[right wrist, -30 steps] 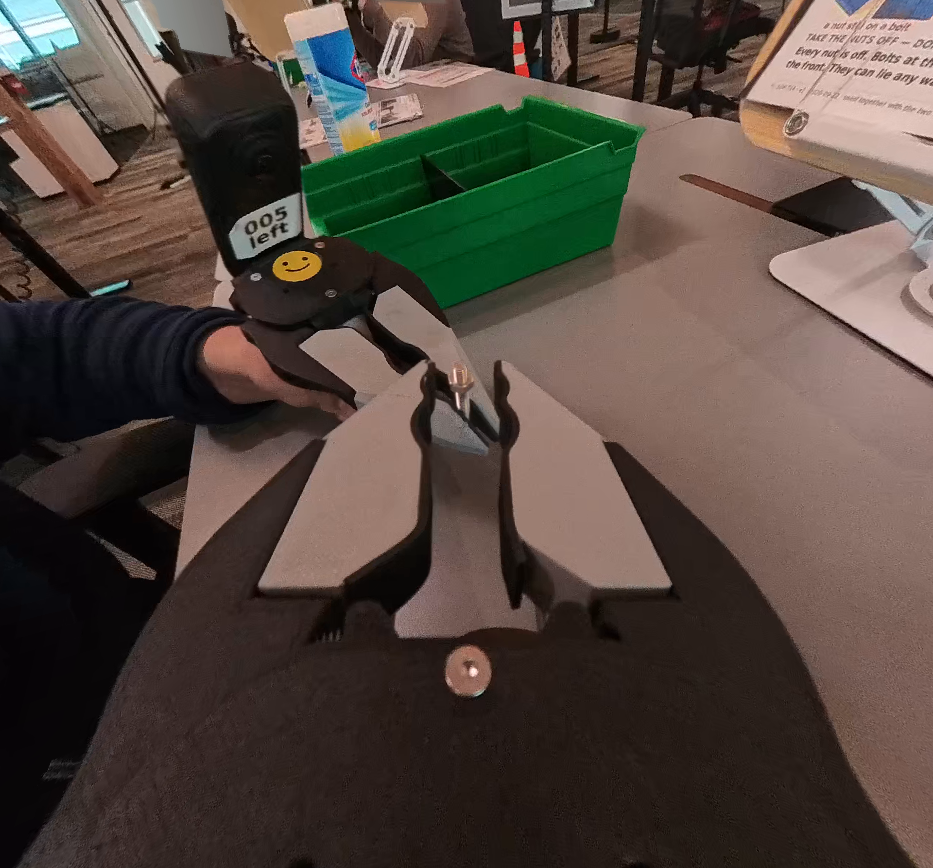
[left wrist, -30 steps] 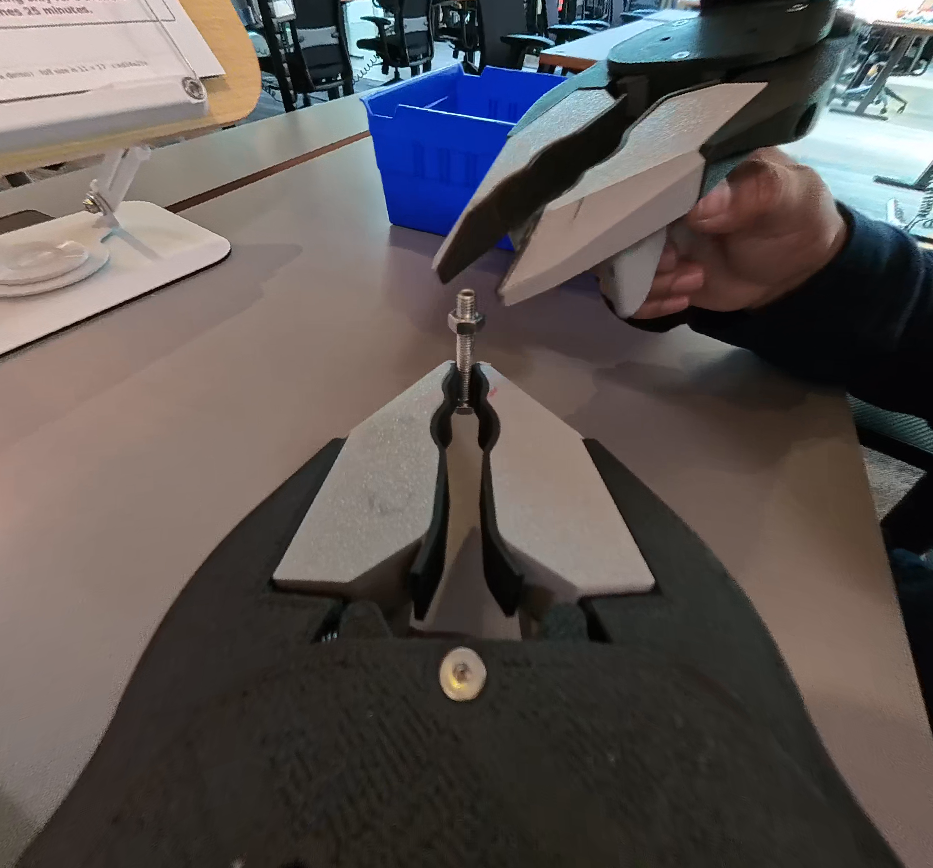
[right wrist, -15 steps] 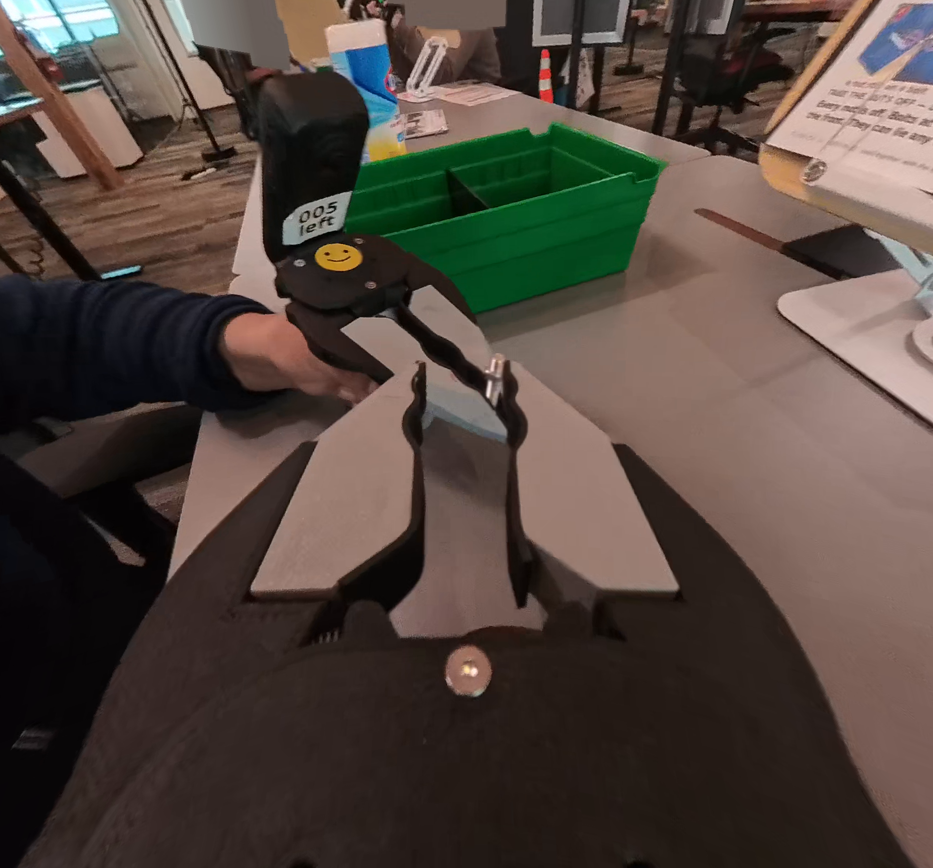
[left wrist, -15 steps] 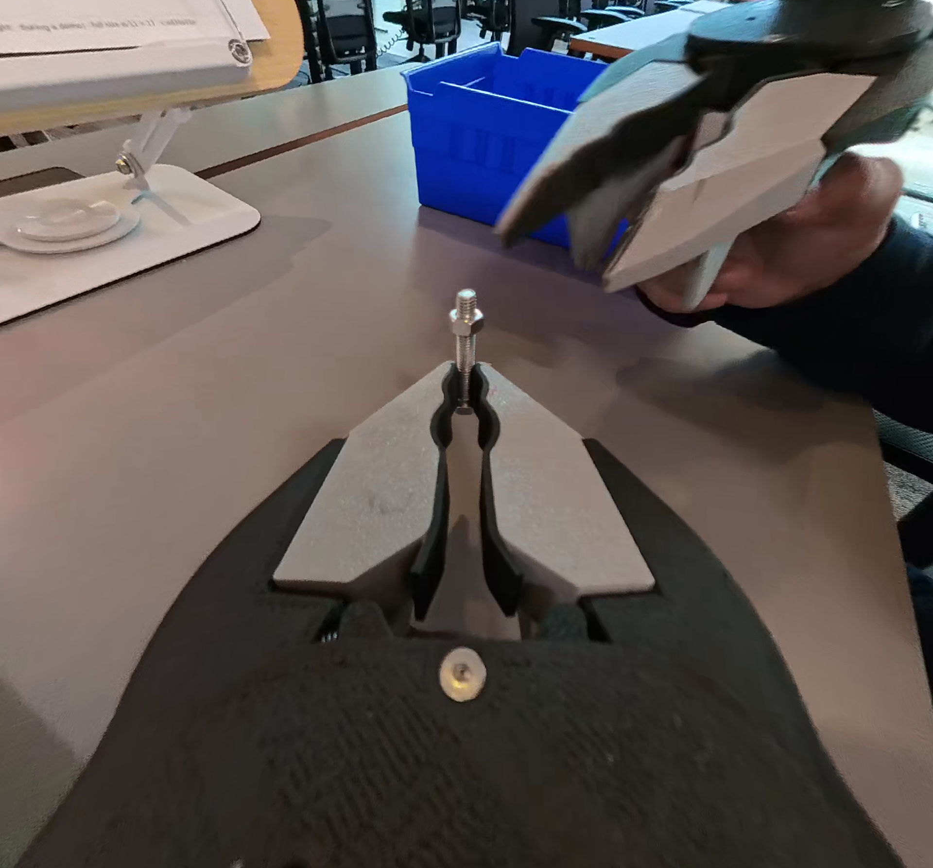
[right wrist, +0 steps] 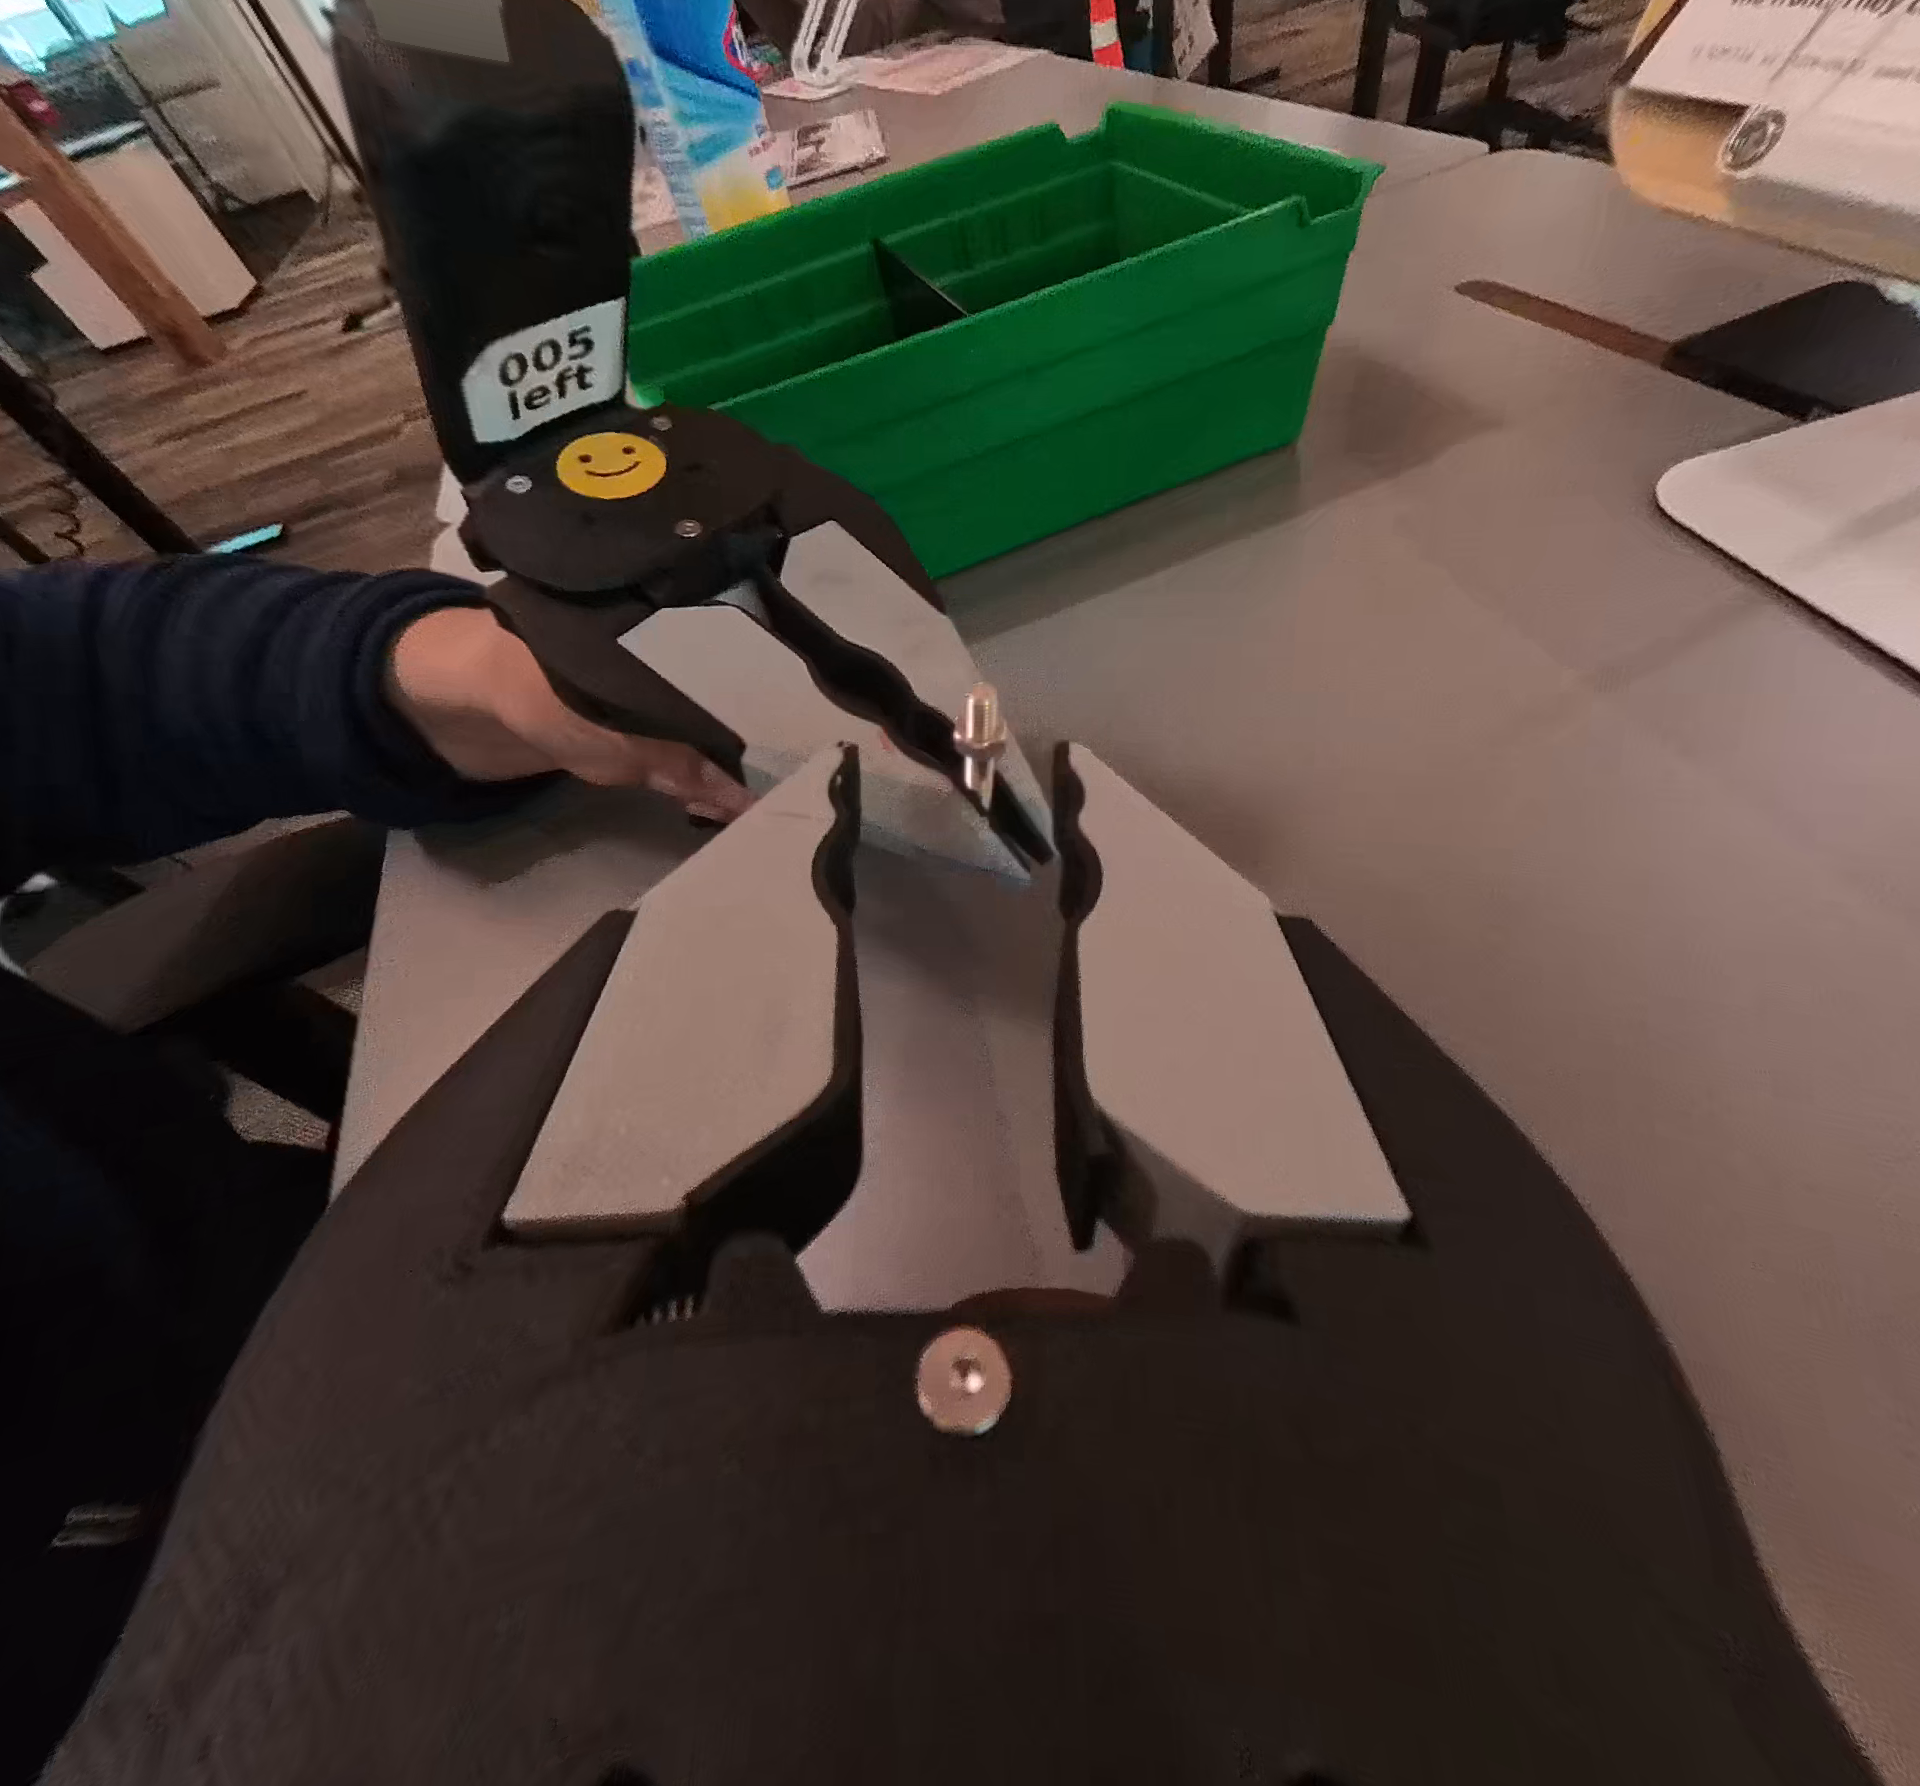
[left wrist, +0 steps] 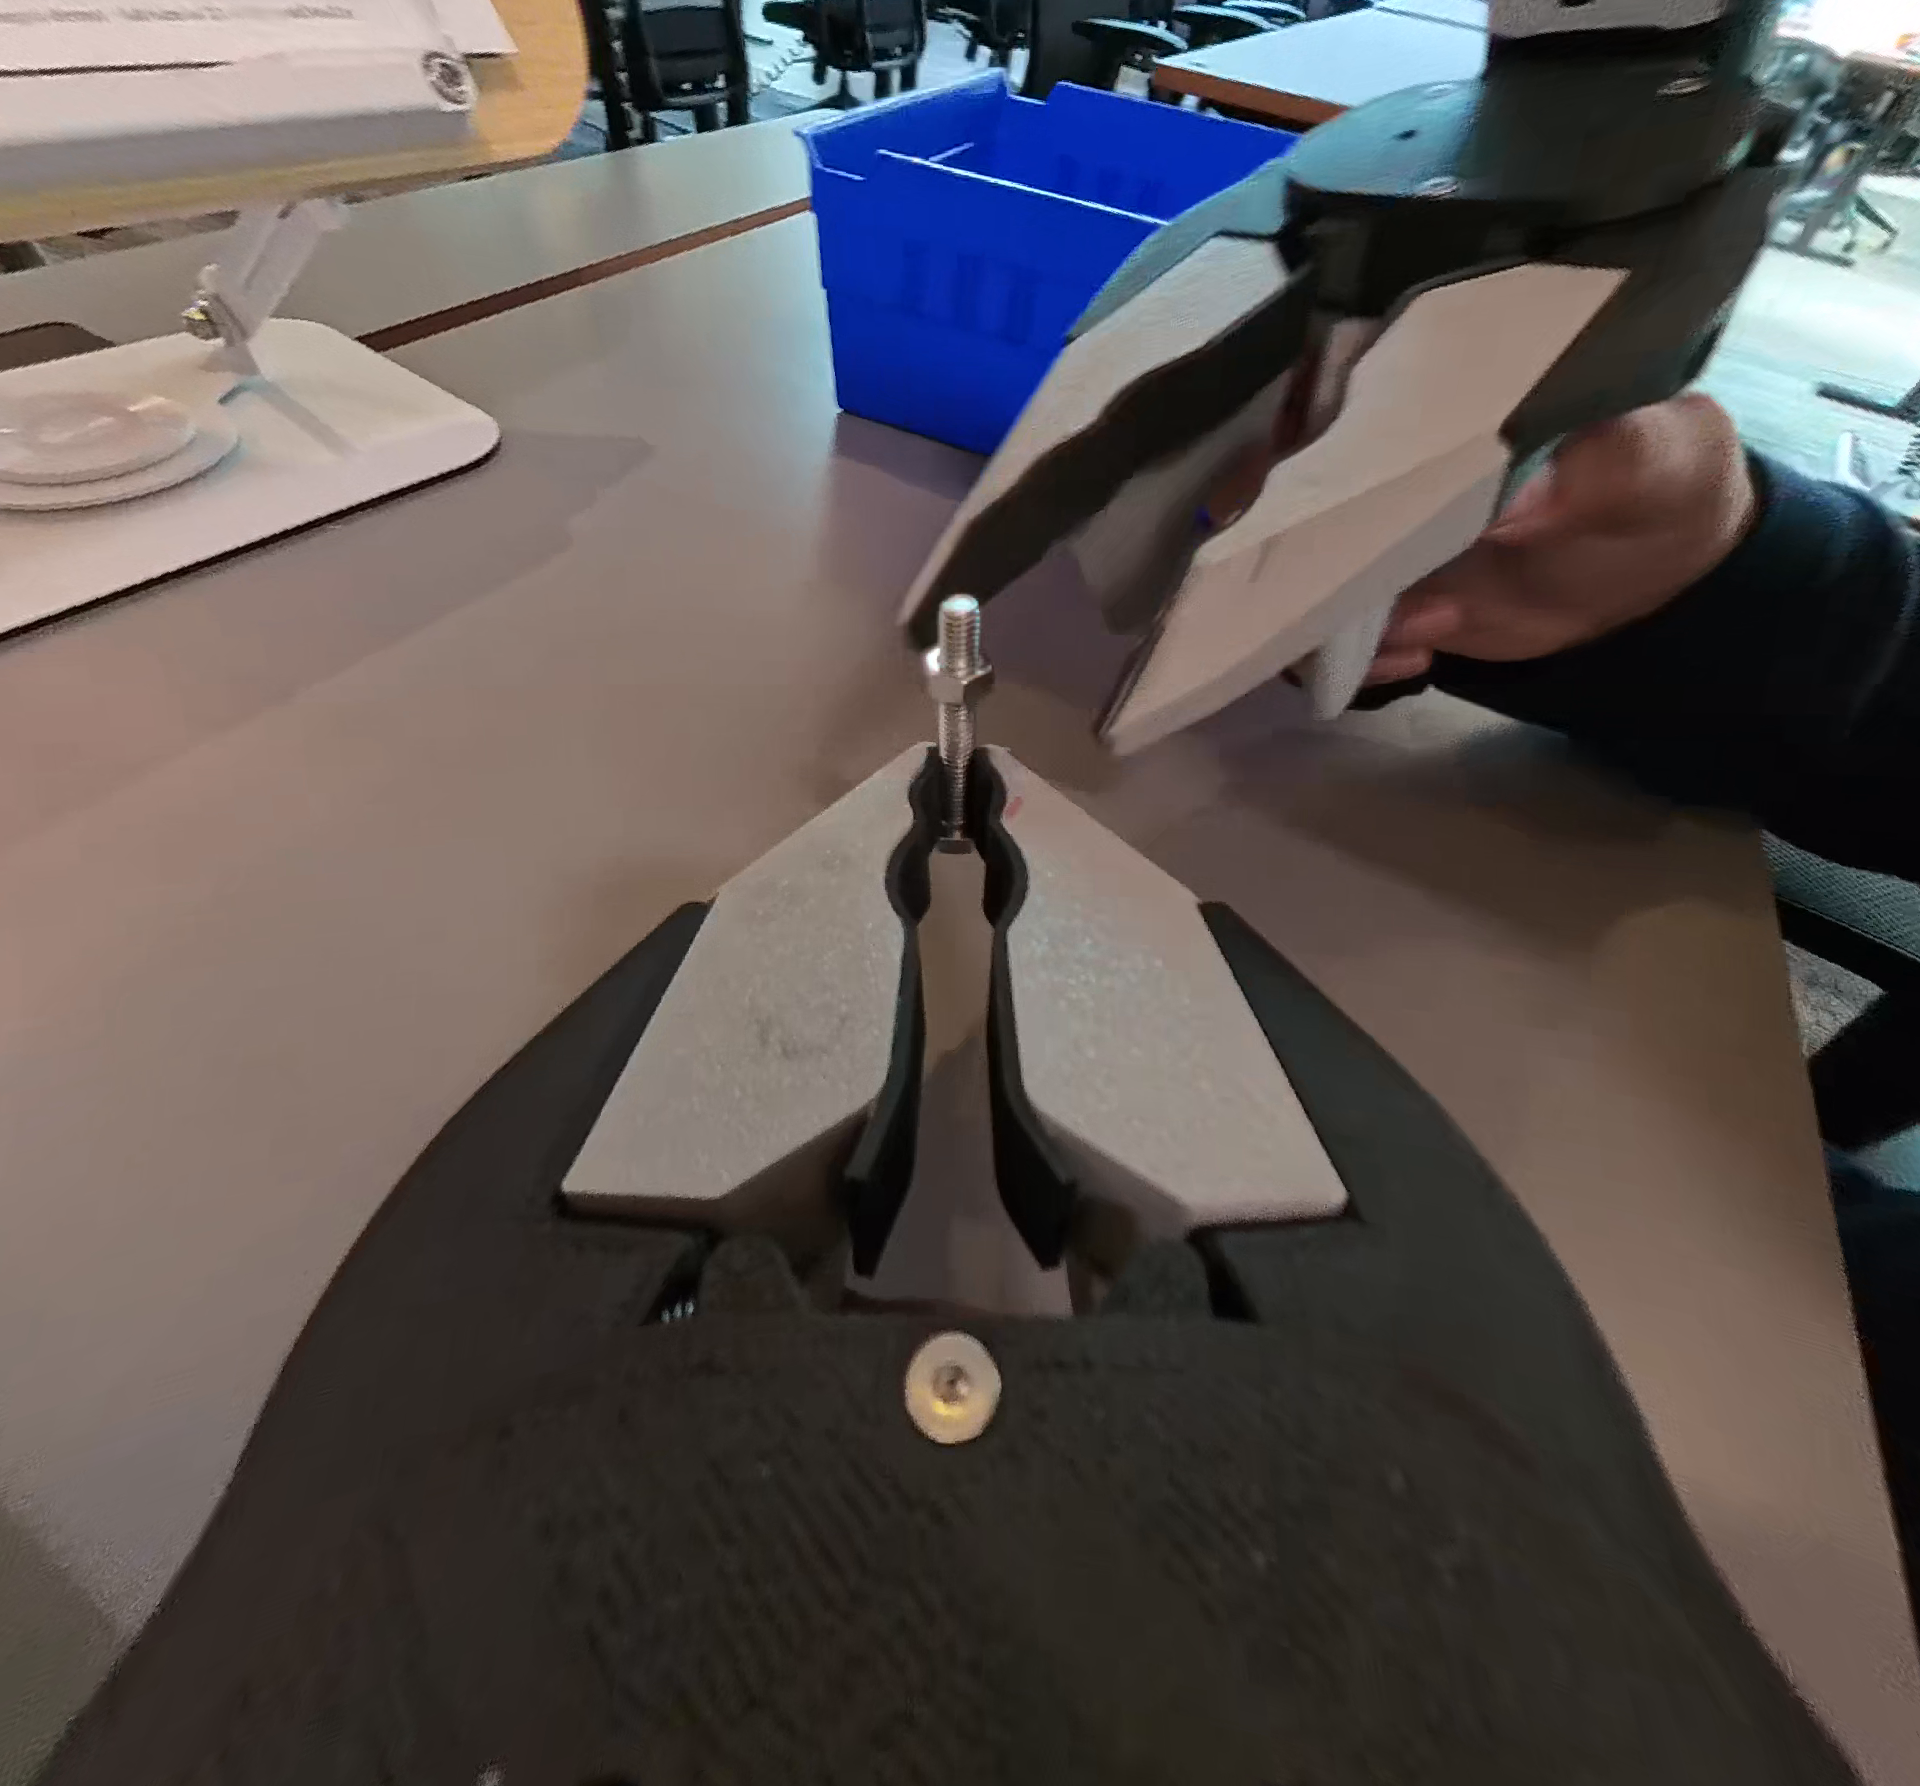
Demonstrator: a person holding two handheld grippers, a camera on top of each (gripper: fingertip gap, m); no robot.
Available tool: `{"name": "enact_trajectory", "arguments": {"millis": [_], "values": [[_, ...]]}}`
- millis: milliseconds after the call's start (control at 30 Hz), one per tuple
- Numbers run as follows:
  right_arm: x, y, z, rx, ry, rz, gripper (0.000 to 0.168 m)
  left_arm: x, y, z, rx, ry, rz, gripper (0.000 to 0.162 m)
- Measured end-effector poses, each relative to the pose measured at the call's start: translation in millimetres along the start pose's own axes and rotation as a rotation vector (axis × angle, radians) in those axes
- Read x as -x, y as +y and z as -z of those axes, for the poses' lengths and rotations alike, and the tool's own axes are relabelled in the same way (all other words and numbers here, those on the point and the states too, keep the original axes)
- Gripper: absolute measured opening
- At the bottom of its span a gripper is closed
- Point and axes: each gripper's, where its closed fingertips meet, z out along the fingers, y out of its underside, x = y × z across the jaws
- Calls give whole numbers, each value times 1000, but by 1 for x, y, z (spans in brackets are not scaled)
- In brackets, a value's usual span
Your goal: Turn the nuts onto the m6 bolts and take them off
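Bolt (left wrist: pixel 956 728) stands upright, its lower shank pinched between the tips of the left gripper (left wrist: pixel 958 806), whose jaws are closed on it. Its threaded end rises clear above the fingertips, and a nut (left wrist: pixel 958 685) sits on the thread a little below the top. Over the grey table (left wrist: pixel 416 801), the right gripper (right wrist: pixel 954 780) comes in from the right with its jaws parted and nothing between them; in the left wrist view, its nearer fingertip (left wrist: pixel 935 609) hangs just beside the bolt's top. In the right wrist view the bolt shows just past the gap, nearer the right finger. A blue bin (left wrist: pixel 997 282) stands far behind, and a green bin (right wrist: pixel 997 354) sits on the far left side of the table.
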Motion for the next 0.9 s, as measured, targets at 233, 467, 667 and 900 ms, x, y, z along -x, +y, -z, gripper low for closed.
{"name": "enact_trajectory", "arguments": {"millis": [233,467,667,900], "values": [[-1,4,-6,20,24,9,6,-12,-1,-4,-6,23,-24,3],[-30,-9,17,-31,264,85,6,-1,-19,5,-121,-14,1,30],[-24,-75,129,-279,653,317,6,8,-15,6,-100,-52,-11,29],[-114,-6,240,40,909,25,7,0,-8,3,-45,-44,-67,27]]}}
